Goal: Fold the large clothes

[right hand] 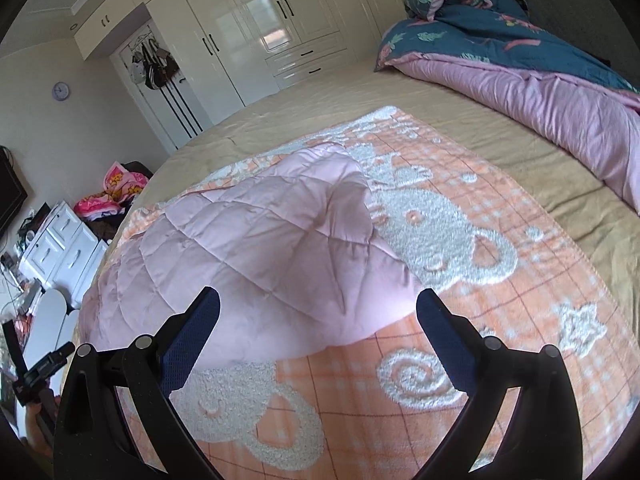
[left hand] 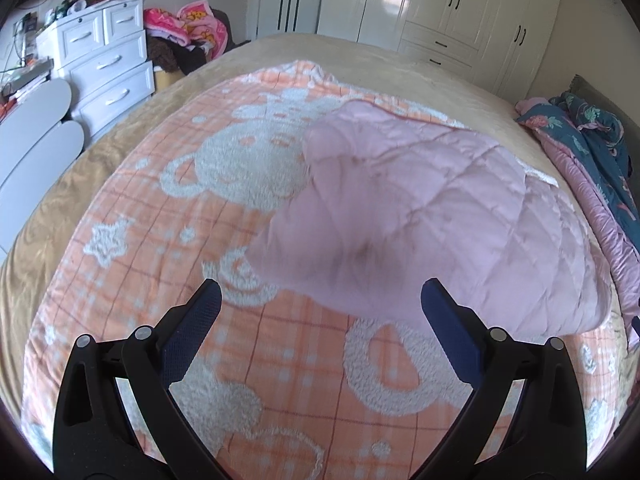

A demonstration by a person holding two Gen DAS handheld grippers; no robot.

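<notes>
Left tool [left hand: 320, 296]: I see its jaws spread wide, nothing between them, over the blanket [left hand: 160, 264].
Right tool [right hand: 318, 304]: jaws likewise wide and empty.
Quilt [left hand: 420, 216]: pink, folded in a heap on the blanket, just beyond both tools.
Bed [left hand: 60, 208]: under the blanket.

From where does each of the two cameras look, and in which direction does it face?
Left wrist: sits on the left gripper, looks down along its open fingers at the pink garment on the orange blanket; drawers behind on the left.
Right wrist: sits on the right gripper, looks down at the garment from its other side; open fingers show, and a dark tool at lower left.
Shared: garment, blanket, wardrobe, blue quilt.
</notes>
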